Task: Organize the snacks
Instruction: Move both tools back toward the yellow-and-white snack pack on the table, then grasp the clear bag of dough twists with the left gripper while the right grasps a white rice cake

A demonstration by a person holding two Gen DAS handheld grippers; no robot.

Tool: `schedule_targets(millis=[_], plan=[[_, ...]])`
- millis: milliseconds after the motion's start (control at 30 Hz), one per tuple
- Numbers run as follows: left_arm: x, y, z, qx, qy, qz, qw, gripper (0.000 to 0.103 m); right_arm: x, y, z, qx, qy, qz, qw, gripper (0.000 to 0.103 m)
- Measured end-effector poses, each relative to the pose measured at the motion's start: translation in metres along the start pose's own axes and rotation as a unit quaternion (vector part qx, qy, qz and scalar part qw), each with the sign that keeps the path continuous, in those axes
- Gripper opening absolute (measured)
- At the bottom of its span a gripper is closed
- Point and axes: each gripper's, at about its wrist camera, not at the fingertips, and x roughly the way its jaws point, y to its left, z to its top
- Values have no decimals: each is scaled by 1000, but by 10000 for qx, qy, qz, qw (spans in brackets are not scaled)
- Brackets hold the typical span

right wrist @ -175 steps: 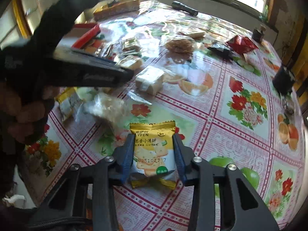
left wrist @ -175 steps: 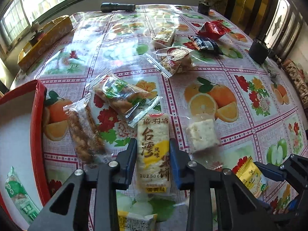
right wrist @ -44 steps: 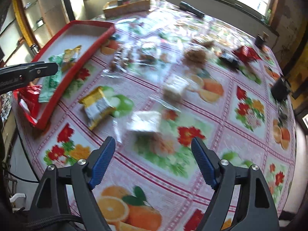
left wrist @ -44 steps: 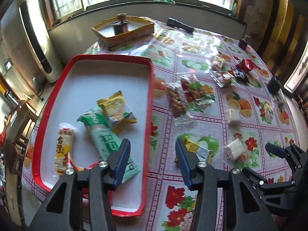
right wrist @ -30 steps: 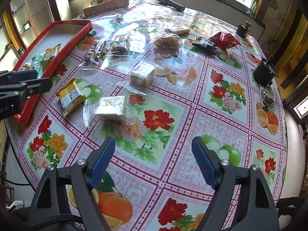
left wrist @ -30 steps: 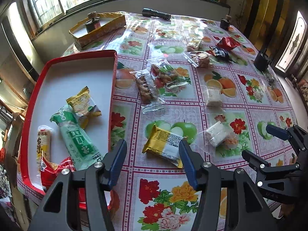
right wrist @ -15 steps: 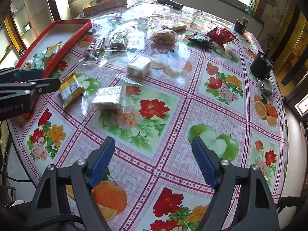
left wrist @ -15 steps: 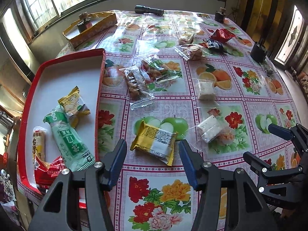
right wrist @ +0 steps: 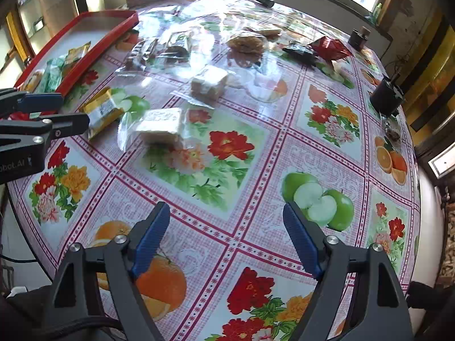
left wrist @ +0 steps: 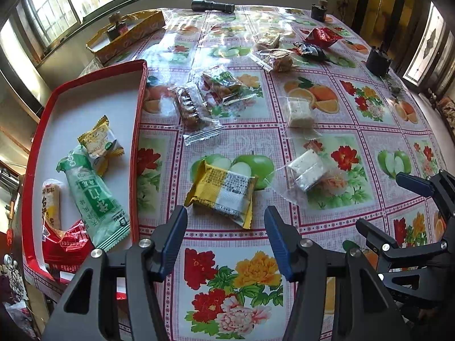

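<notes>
A tabletop (left wrist: 312, 255) under a glossy plastic cloth printed with fruit and flowers carries everything. At its left edge lies a red-rimmed white rectangular tray (left wrist: 136, 130). Just right of the tray sits a yellow-and-white foil snack packet (left wrist: 223, 190), and beside that a clear-wrapped white square cake (left wrist: 307, 167); a second clear-wrapped white cake (left wrist: 298, 110) lies farther back. Two clear packets of brown snacks (left wrist: 193, 108) overlap near the tray's far corner. Toward the far side lie a clear bag of round biscuits (left wrist: 278, 59), a black wrapper (left wrist: 310, 49), a red foil packet (left wrist: 322, 35), a black flashlight (left wrist: 213, 5), a shallow yellow cardboard box (left wrist: 130, 34) and a dark cup (left wrist: 376, 61).
</notes>
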Motion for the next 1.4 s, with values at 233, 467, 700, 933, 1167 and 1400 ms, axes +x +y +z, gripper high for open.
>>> schedule_targets(millis=[233,467,700,933,1167,1400], plan=[[6,7,-8,-101,114,7,9999,56,3,14,-1,-205,100,-45,9997,82],[12,15,-10,-206,157,-8,9997,56,5,22,0,-310,135,-19,9994,83],[17,21,-12,-309,207,-45,9993,57,7,24,1,-305,164,4,9994,85],[27,29,-4,-673,199,-223,9973,58,15,12,6,31,29,1044,9945,86],[36,19,11,-562,68,-207,9982,60,23,-10,22,515,-348,1656,9842,89],[42,19,30,-457,-88,-204,9987,61,37,-4,53,374,-442,1838,9813,89]])
